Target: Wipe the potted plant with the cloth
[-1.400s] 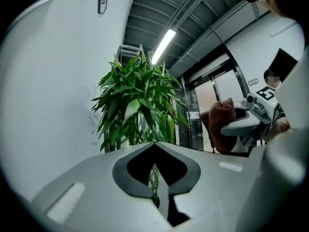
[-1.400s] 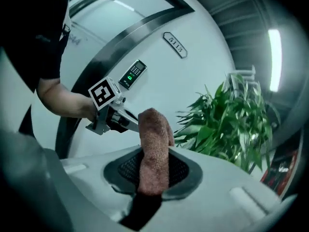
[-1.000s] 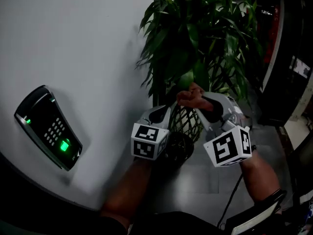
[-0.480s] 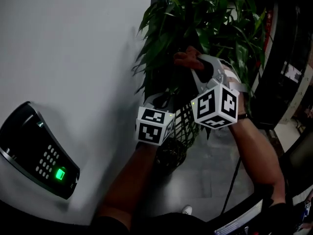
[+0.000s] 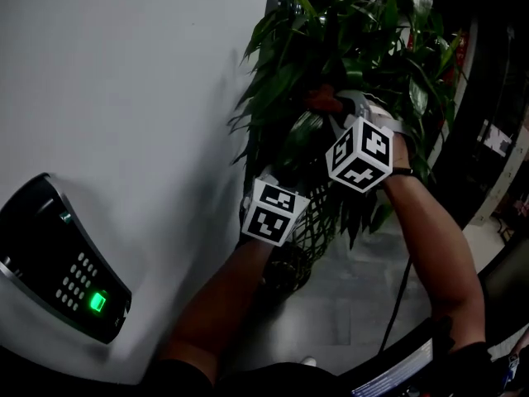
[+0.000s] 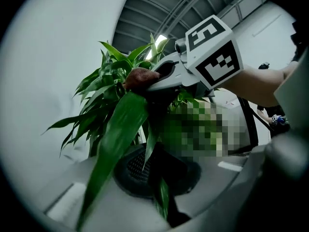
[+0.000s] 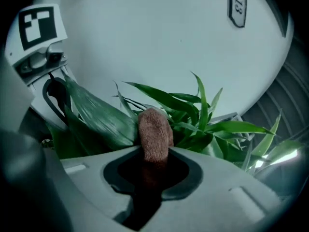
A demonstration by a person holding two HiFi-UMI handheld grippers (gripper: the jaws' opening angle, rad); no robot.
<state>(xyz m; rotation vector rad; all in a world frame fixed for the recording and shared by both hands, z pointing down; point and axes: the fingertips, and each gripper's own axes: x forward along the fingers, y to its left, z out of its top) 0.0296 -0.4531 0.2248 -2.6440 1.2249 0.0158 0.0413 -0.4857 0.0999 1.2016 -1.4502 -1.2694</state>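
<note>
Right gripper (image 7: 154, 164) jaws pinch brown cloth (image 7: 154, 132), cloth touching broad leaf (image 7: 96, 117) of potted plant (image 5: 347, 48) beside white wall (image 5: 124, 98). Left gripper (image 6: 161, 202) jaws clamp same leaf lower down.

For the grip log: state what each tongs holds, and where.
Right tongs pinch the cloth by its lower end, rest sticking out. Left tongs clamp a leaf along its blade.

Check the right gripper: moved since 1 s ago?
Yes. The right gripper, shut on the cloth, has risen from just above the wire pot to high among the leaves.
</note>
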